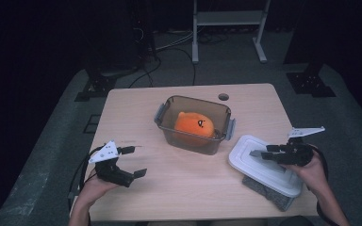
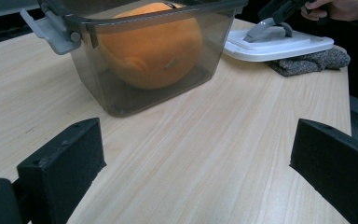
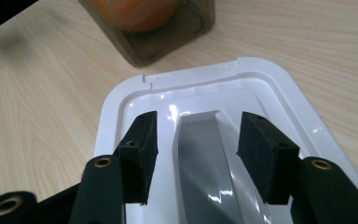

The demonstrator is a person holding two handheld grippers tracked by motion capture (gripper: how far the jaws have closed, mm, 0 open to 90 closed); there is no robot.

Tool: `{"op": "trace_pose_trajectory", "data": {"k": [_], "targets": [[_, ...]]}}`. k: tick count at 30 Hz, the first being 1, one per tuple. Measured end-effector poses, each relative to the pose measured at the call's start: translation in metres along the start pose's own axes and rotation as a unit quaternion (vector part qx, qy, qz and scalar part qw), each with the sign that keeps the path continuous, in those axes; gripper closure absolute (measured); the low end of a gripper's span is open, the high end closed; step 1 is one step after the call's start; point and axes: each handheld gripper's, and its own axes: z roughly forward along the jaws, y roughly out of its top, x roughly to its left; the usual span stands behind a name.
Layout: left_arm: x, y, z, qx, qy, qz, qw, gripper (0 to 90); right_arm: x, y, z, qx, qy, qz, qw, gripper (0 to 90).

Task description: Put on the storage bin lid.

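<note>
The right gripper (image 3: 193, 154) has its jaws part open, one on each side of the grey handle (image 3: 205, 163) of the white lid (image 3: 270, 88), with a gap on both sides, so nothing is gripped yet. The lid lies at the near right of the table (image 1: 184, 183), resting partly on a grey cloth (image 1: 271, 194). The left gripper (image 1: 134, 161) hovers wide open and empty over the near left of the table. Mid-table stands the clear tub (image 1: 194, 123), its clips (image 1: 159, 114) undone, with an orange plush (image 1: 195, 126) inside. I judge the plush is packed; what is left is closing on the handle, carrying the lid over, and clipping it down.
</note>
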Motion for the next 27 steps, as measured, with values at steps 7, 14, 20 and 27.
{"op": "trace_pose_trajectory", "data": {"k": [7,14,20,27], "targets": [[0.0008,-0.0013,-0.0007,0.0,0.002,-0.003,1.0,2.1,-0.0018,-0.0044,0.0028,0.004,-0.002,-0.001,1.0,52.3],[0.0016,-0.0022,-0.0011,0.0,0.002,-0.005,1.0,2.1,-0.0042,-0.0083,0.0034,0.006,0.005,0.003,1.0,62.7],[0.0019,-0.0028,-0.001,0.002,0.002,-0.006,1.0,2.1,-0.0053,-0.0089,0.004,0.002,0.011,-0.001,0.9999,64.8],[0.0028,-0.003,-0.0017,0.001,0.002,-0.007,1.0,2.0,-0.0054,-0.0072,0.0026,0.004,0.01,-0.001,0.9999,65.8]]}}
